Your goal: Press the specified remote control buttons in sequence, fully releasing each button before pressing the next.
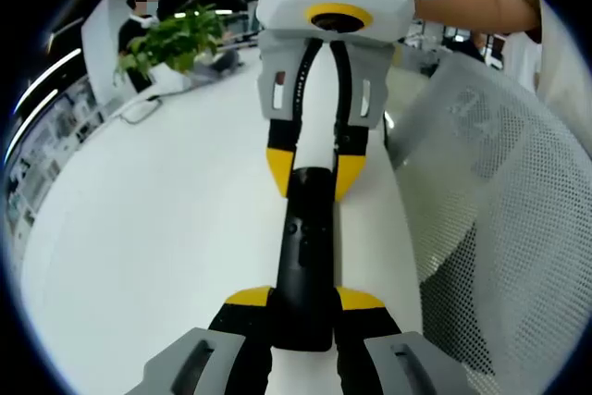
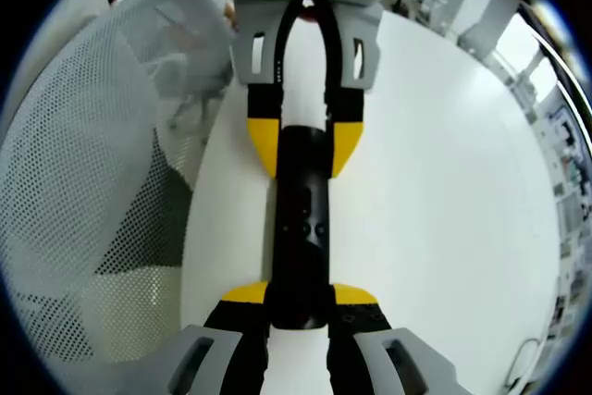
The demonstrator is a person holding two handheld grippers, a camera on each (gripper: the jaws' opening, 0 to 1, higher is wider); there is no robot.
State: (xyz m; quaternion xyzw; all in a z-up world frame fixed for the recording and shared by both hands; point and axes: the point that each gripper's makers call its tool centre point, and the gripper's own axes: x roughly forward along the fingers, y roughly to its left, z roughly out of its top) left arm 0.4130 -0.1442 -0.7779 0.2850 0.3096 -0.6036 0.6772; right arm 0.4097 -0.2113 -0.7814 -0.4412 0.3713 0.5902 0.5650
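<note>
The remote (image 1: 308, 256) was black. The left gripper (image 1: 305, 302) had yellow-tipped fingers (image 1: 248, 297) on black and grey. The right gripper (image 2: 301, 298) showed the same yellow, black and grey, with a white body bearing a yellow ring. The counter (image 1: 166, 228) was plain white. The chair (image 1: 499, 219) was white mesh, dotted with small holes. The plant (image 1: 176, 39) was green.

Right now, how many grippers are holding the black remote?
2: the left gripper clamps one end of the remote, and the right gripper clamps the opposite end, above the white table.
</note>
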